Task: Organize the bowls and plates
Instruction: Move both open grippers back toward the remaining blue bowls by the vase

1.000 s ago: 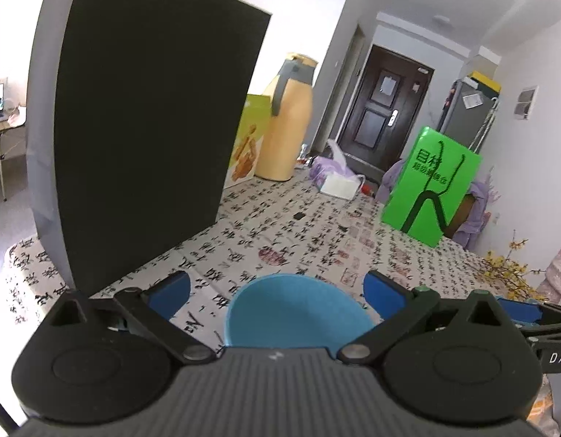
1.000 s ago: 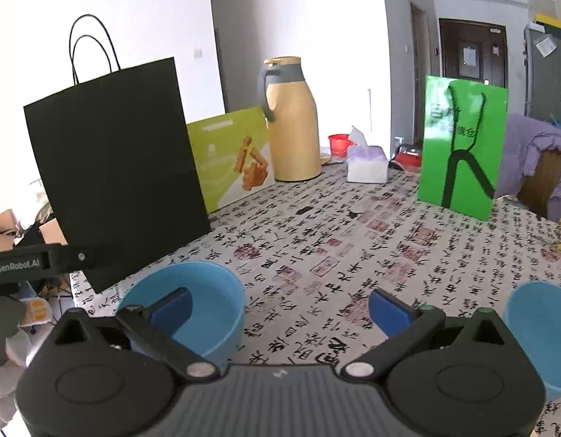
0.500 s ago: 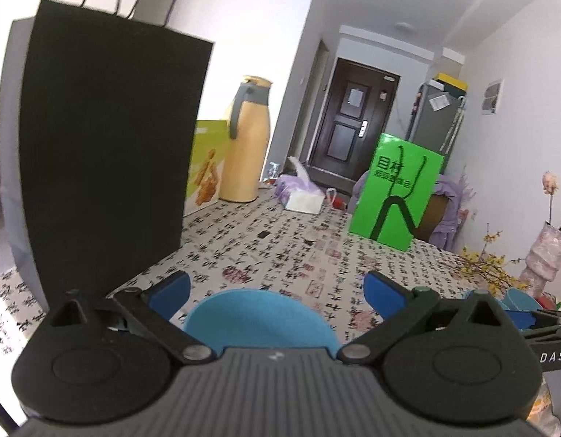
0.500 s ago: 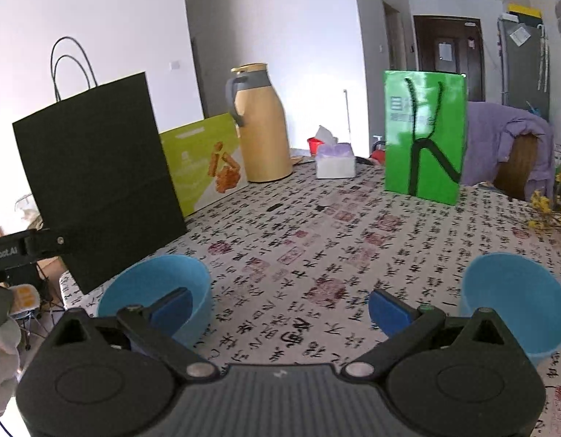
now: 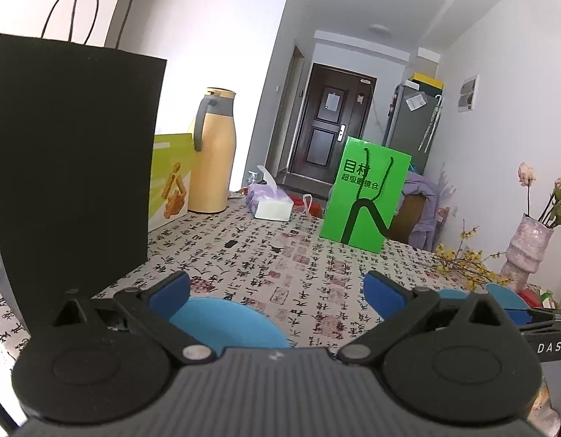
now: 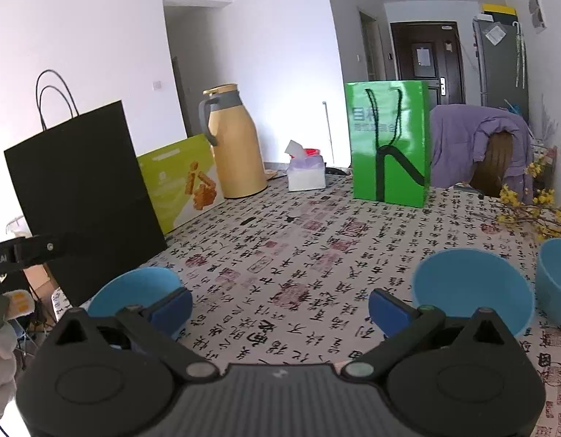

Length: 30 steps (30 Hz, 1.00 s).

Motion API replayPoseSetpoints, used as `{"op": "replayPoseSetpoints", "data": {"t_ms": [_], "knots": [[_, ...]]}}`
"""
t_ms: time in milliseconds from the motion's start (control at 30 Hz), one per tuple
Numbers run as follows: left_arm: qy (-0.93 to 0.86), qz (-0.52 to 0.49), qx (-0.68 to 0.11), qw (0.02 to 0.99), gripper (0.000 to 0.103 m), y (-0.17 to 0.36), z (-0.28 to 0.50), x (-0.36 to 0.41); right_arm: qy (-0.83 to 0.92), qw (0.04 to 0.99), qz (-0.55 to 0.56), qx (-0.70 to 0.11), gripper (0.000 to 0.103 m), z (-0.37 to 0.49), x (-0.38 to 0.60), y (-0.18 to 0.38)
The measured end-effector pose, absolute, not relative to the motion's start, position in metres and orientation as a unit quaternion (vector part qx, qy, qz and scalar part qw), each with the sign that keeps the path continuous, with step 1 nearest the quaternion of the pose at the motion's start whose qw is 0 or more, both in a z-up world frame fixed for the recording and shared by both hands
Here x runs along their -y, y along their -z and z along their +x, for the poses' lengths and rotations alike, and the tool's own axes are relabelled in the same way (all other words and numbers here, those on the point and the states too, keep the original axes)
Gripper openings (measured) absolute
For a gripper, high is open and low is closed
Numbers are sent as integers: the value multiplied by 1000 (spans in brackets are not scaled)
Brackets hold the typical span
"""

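Observation:
Three blue bowls stand on the calligraphy-print tablecloth. In the right wrist view one bowl (image 6: 134, 291) sits at the near left behind my left finger, a second bowl (image 6: 470, 287) at the near right, a third bowl (image 6: 557, 280) at the right edge. My right gripper (image 6: 280, 306) is open and empty above the cloth between them. In the left wrist view my left gripper (image 5: 277, 295) is open and empty just behind the near-left bowl (image 5: 226, 324). The other two bowls (image 5: 499, 295) show partly behind its right finger.
A tall black paper bag (image 5: 69, 167) stands close on the left. Behind it are a yellow-green box (image 6: 178, 182), a tan thermos jug (image 6: 233, 142), a tissue pack (image 6: 306, 174) and a green bag (image 6: 389, 142). Yellow flowers (image 6: 532, 211) and a vase (image 5: 524, 244) lie far right.
Both grippers have pulled back and turned right. The near-left bowl now shows lower in the left wrist view, and two bowls have come into the right wrist view on the right.

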<state>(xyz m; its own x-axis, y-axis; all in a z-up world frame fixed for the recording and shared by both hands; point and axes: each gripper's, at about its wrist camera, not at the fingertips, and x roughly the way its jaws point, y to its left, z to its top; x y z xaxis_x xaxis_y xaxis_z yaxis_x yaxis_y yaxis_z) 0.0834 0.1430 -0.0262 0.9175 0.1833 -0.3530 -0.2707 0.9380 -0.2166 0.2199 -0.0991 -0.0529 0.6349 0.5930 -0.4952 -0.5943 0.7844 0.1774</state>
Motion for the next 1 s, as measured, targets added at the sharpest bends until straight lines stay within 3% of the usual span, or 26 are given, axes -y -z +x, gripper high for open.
{"op": "replayPoseSetpoints", "data": {"t_ms": [1000], "knots": [[-77, -131, -183, 971, 103, 26, 97, -68, -252, 936, 35, -242, 103, 210, 217, 59]]}}
